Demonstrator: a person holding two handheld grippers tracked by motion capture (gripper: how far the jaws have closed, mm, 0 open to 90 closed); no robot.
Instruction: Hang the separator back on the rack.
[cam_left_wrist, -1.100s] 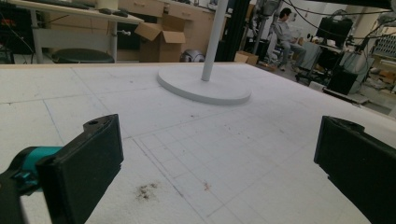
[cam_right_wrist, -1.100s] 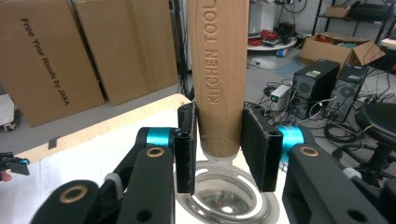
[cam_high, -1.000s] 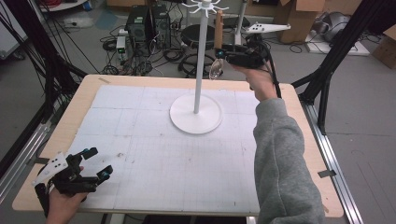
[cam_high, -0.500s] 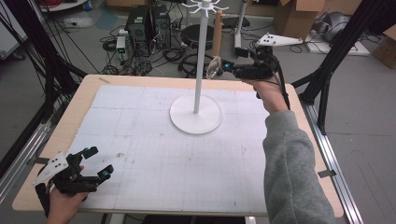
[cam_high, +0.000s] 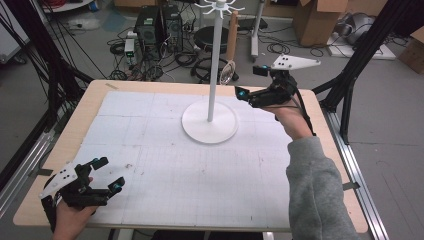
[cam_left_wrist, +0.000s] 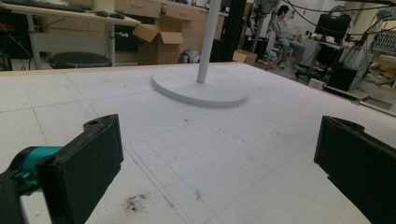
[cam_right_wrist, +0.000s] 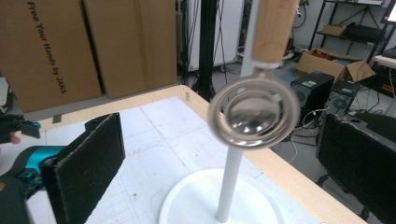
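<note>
A white stand (cam_high: 215, 65) rises from a round base (cam_high: 209, 122) at the far middle of the table. From a hook at its top hangs a utensil with a wooden handle (cam_high: 232, 27) and a round metal head (cam_high: 227, 72). My right gripper (cam_high: 248, 82) is open just right of that head, apart from it. In the right gripper view the metal head (cam_right_wrist: 253, 112) hangs blurred between and beyond the open jaws of the gripper (cam_right_wrist: 222, 163), in front of the pole (cam_right_wrist: 231, 186). My left gripper (cam_high: 111, 173) rests open and empty at the front left corner.
A white gridded mat (cam_high: 200, 170) covers the wooden table (cam_high: 90, 107). In the left gripper view the stand's base (cam_left_wrist: 198, 88) lies well ahead of the open gripper (cam_left_wrist: 217, 168). Cardboard boxes, cables and black frame posts surround the table.
My right gripper has drawn back from the utensil's metal head, moving right and down. The utensil stays hanging on the stand. The left gripper has not moved.
</note>
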